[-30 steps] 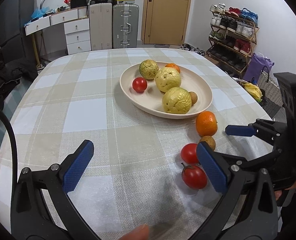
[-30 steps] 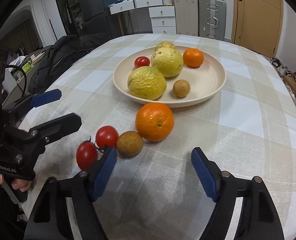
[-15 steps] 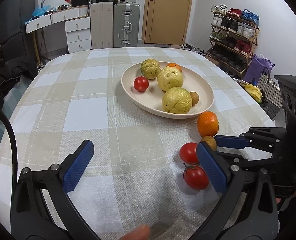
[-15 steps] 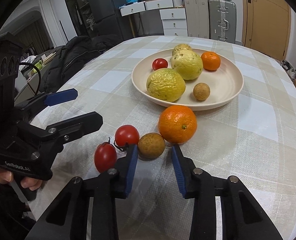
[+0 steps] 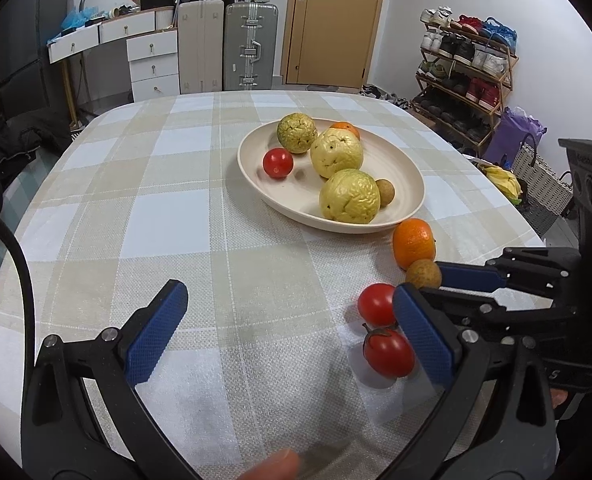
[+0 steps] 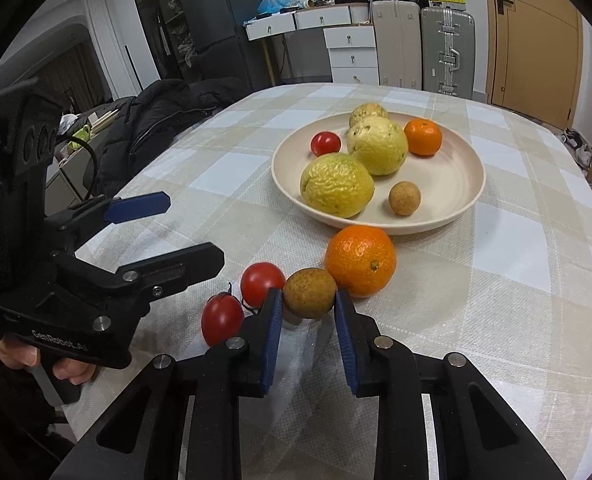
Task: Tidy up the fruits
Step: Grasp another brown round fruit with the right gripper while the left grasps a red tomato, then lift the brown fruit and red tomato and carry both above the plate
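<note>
My right tongs (image 6: 309, 312) have closed on the small brown fruit (image 6: 309, 293), a blue pad pressed to each side of it, and it sits on the tabletop (image 6: 495, 300) between the tips. Touching it just ahead and to the right of those tongs is the loose orange (image 6: 360, 261); just to the left is a round tomato (image 6: 262, 283), with a second tomato (image 6: 222, 318) (the one with the stem) nearer me on that same side. Farther ahead, just past the orange, stands the cream plate (image 6: 455, 184), holding three knobbly yellow-green fruits, a tomato, a small orange and another brown fruit.

My left tongs (image 5: 292, 330) hang wide open above bare checked cloth with nothing between the pads. From them, the two loose tomatoes lie close beside the right pad (image 5: 423, 332), the right tongs reach in from the right side, and the plate is well ahead.
</note>
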Demonstrator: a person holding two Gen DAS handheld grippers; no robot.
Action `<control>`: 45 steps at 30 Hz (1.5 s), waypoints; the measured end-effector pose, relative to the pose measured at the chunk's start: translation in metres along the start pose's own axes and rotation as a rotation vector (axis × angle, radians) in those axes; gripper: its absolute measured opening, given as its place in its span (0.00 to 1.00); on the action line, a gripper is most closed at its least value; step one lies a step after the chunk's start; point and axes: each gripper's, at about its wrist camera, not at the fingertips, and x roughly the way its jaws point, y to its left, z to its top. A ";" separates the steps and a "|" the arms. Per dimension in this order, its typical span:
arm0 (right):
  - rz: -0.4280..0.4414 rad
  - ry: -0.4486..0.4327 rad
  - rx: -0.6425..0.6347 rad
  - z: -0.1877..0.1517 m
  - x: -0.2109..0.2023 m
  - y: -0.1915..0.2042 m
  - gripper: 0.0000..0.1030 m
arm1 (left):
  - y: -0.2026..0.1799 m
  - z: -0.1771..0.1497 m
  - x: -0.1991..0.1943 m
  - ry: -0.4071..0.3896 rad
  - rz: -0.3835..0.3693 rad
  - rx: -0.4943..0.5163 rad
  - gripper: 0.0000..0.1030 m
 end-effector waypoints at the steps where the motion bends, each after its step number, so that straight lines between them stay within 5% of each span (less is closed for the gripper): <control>1: -0.003 -0.011 0.002 0.001 -0.004 -0.001 0.26 | 0.000 0.000 0.000 0.001 -0.001 0.000 0.99; 17: -0.044 -0.099 0.060 0.011 -0.039 -0.026 0.26 | -0.030 -0.006 0.023 0.110 -0.053 0.034 0.99; 26: -0.044 -0.098 0.058 0.009 -0.039 -0.024 0.26 | -0.048 -0.006 0.037 0.158 -0.098 0.104 0.61; 30: -0.046 -0.098 0.059 0.009 -0.038 -0.024 0.26 | -0.049 -0.006 0.037 0.154 -0.132 0.105 0.29; 45: -0.047 -0.107 0.072 0.008 -0.037 -0.027 0.26 | -0.038 -0.003 0.020 0.090 -0.162 0.080 0.28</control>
